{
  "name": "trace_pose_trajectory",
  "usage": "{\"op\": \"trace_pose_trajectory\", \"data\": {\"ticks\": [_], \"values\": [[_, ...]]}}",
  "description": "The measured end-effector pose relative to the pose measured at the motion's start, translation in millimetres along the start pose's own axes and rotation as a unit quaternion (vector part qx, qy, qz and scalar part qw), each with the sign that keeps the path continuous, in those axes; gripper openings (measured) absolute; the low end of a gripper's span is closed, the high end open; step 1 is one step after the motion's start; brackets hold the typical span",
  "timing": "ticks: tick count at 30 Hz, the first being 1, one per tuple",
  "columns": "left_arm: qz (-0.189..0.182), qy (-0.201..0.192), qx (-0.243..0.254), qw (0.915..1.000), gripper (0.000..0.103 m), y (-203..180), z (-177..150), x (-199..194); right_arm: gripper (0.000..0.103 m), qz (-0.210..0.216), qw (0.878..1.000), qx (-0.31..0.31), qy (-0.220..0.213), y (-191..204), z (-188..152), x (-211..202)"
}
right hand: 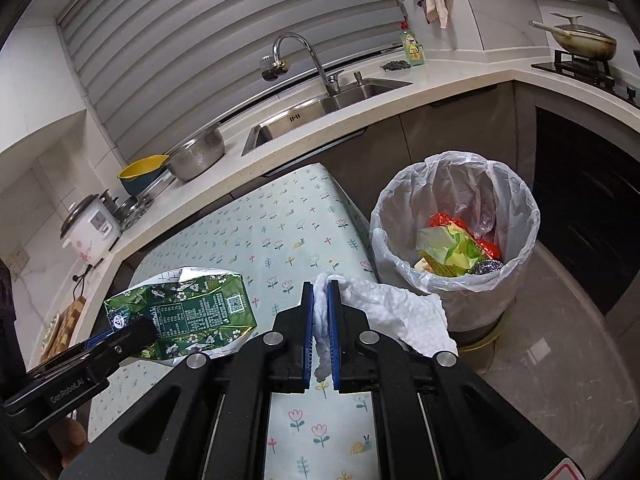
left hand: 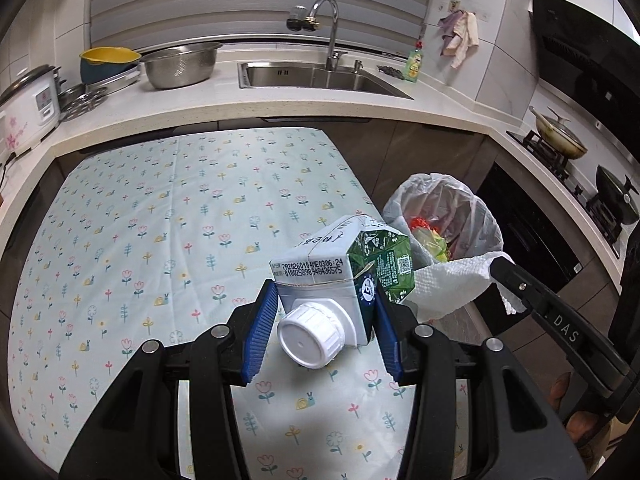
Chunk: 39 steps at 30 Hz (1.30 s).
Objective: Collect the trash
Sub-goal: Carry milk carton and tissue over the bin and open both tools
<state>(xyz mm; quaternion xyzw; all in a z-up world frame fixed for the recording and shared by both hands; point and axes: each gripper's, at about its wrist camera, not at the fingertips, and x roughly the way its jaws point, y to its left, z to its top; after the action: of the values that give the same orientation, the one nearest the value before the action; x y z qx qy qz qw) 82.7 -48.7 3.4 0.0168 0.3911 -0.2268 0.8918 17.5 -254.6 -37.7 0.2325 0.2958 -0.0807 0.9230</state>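
Observation:
My left gripper (left hand: 326, 308) is shut on a crumpled green and white milk carton (left hand: 344, 268) with a white screw cap, held above the flowered tablecloth (left hand: 160, 220). In the right wrist view the same carton (right hand: 188, 312) hangs at the left between the left gripper's fingers. My right gripper (right hand: 321, 296) is shut on a crumpled white paper towel (right hand: 392, 312), which droops to the right. The trash bin (right hand: 516, 208), lined with a clear bag, stands on the floor just beyond the table's right edge, with red, yellow and green wrappers inside. The towel (left hand: 448, 284) hangs near the bin's rim (left hand: 484, 208).
A counter runs behind the table with a steel sink (left hand: 320, 76) and faucet, a colander (left hand: 180, 66), a yellow bowl (left hand: 110, 58) and a rice cooker (left hand: 28, 112). On the right is a stove with a lidded pan (left hand: 558, 132). Grey floor (right hand: 560, 340) lies around the bin.

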Motion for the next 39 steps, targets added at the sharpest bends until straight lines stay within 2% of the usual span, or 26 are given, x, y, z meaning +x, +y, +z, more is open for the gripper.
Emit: {"op": "trace_pose_trajectory", "data": {"ticks": [16,25,32,39], "values": [[-0.007,0.003,0.037,0.9993,0.045,-41,7,11,0.006,-0.012,0.999,0.016,-0.038,-33,27,-24],[-0.022,-0.009,0.079,0.9966,0.045,-85,28,21,0.006,-0.036,0.997,0.011,-0.063,-56,60,-31],[-0.032,-0.011,0.103,0.9942,0.045,-118,46,42,0.007,-0.050,0.996,0.017,-0.066,-81,82,-21],[-0.048,-0.005,0.120,0.9916,0.045,-147,66,80,0.007,-0.067,0.996,0.010,-0.058,-102,105,7]]}}
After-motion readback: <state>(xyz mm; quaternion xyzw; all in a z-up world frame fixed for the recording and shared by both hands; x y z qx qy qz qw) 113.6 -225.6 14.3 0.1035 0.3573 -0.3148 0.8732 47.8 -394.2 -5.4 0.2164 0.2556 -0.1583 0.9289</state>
